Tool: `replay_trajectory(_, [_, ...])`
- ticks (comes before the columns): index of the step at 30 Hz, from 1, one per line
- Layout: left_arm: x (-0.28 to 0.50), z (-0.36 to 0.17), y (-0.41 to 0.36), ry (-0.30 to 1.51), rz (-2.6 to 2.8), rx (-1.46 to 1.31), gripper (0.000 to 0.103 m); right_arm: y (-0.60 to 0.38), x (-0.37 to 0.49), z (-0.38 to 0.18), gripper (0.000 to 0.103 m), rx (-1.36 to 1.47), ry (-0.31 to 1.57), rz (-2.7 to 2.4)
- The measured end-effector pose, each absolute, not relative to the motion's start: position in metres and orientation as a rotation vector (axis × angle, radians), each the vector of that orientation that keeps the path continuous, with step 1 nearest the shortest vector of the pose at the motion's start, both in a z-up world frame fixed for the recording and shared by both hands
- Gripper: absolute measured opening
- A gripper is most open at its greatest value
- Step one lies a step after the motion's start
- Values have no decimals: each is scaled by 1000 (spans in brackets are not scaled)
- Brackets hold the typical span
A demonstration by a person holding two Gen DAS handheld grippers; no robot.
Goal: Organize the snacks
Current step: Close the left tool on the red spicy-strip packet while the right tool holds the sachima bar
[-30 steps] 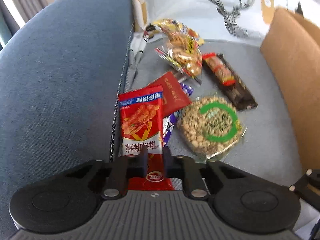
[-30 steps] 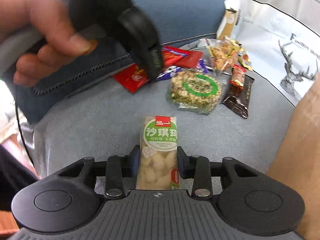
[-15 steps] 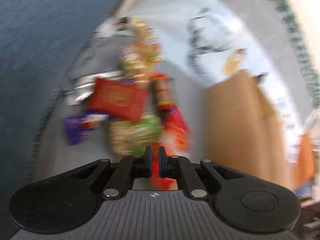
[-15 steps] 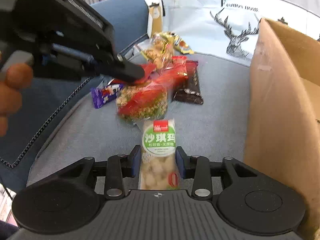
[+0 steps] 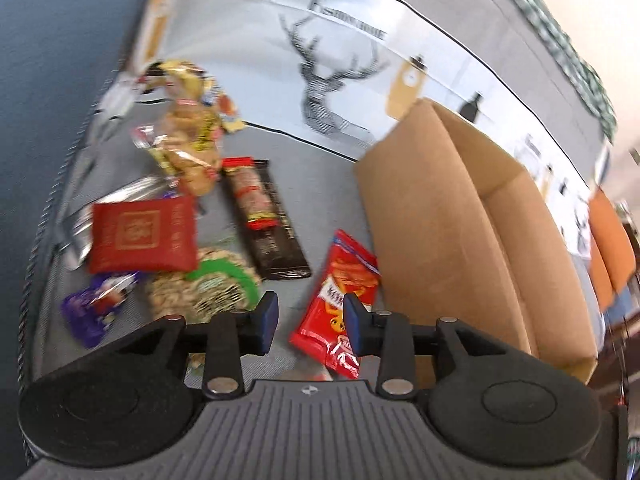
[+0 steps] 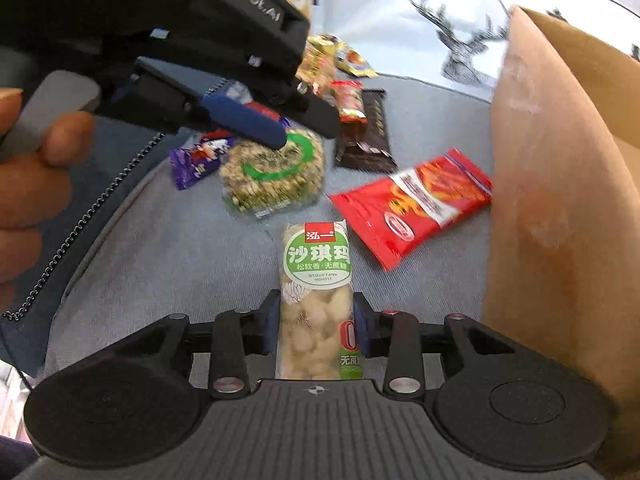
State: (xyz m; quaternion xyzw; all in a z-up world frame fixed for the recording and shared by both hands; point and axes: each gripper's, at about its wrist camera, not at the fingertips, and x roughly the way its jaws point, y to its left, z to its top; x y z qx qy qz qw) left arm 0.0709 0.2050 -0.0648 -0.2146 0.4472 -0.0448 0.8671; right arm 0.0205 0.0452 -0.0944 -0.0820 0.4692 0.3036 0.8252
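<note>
On a grey sofa cushion, the red snack packet lies beside the cardboard box, not inside, as the opening left claw stands empty. A green-labelled sachima bar is gripped by the right claw; it could be dropped short too.

Snack wrappers in red, green, purple and brown on a blue-grey sofa cushion.

A bright red packet printed with orange snacks and a white band is seen beside a plain brown cardboard box. A pale bar wrapper carries a green label and red tag. A clear peanut pack bears a green ring; a purple wrapper, a dark brown bar and a red-and-gold pouch are visible. A white cloth shows a black deer print.
</note>
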Motion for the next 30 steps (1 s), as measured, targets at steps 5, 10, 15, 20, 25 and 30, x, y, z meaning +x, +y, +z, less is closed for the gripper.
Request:
replay_trajectory(5, [81,-73,179,951,-154,-301,56,39,9,-93,39,-153,1026,568])
replay_trajectory(10, [93,-87,145,988,-215,-137,74,33,9,-94,39,-113,1037,507])
replay_trajectory(15, [104,-105,126,1025,-227,-76,77,27,-1,-94,40,-82,1044,454])
replay_trajectory(20, [112,-115,106,1045,-208,14,80,28,-6,-93,41,-75,1053,438])
replay_trajectory(25, [108,-125,96,1051,-171,138,63,34,-7,-95,42,-80,1050,428])
replay_trajectory(30, [104,-115,107,1026,-161,95,37,37,-10,-94,40,-82,1035,417])
